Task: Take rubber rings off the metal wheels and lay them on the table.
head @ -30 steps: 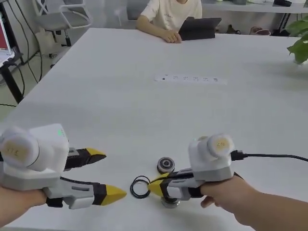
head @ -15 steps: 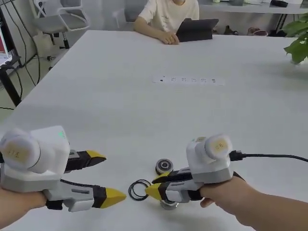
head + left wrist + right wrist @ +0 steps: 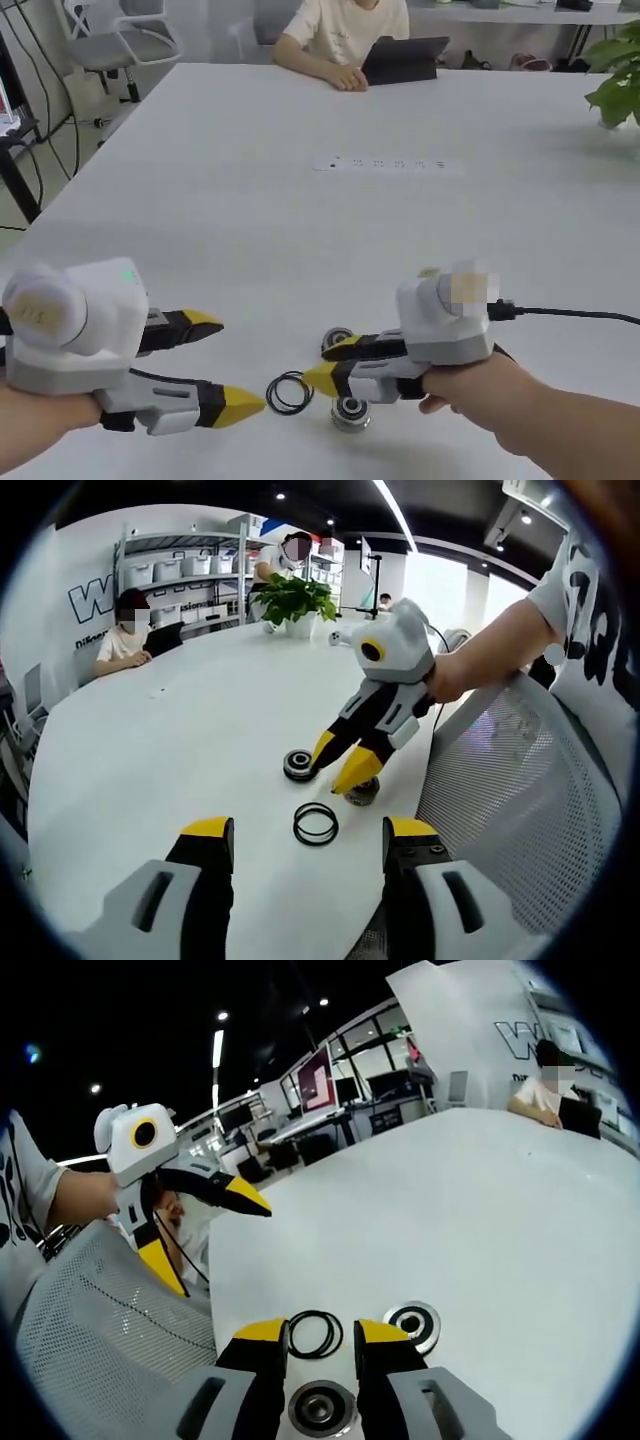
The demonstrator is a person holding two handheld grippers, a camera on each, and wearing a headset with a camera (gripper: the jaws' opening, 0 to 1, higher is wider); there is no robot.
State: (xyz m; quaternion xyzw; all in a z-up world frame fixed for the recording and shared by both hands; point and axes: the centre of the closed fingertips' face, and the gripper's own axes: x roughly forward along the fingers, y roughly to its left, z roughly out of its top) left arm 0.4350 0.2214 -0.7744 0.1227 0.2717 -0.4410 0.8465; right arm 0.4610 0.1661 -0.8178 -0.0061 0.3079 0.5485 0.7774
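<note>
Rings (image 3: 290,392): two black loops lie flat and overlapped on the desk (image 3: 300,230), at 9 o'clock of the near wheel. We judge they are off their wheels and set aside, so that the wheels lie free to work on.
Near wheel (image 3: 350,412): it lies flat on the desk just under the right gripper. Its rim looks like bare metal, so we take it as stripped.
Far wheel (image 3: 413,1325): it lies flat at 12 o'clock of the near one. It looks dark round the rim in the left gripper view, so we judge its ring is on and that it comes next.
Right gripper (image 3: 322,1335): the jaws are released with a narrow gap and grasp nothing. They are poised over the near wheel, with the tips toward the rings.
Left gripper (image 3: 308,830): the jaws are released wide and empty, held above the desk at 9 o'clock of the rings and pointing at them. We read this as ready to steady a wheel while the other gripper peels.
</note>
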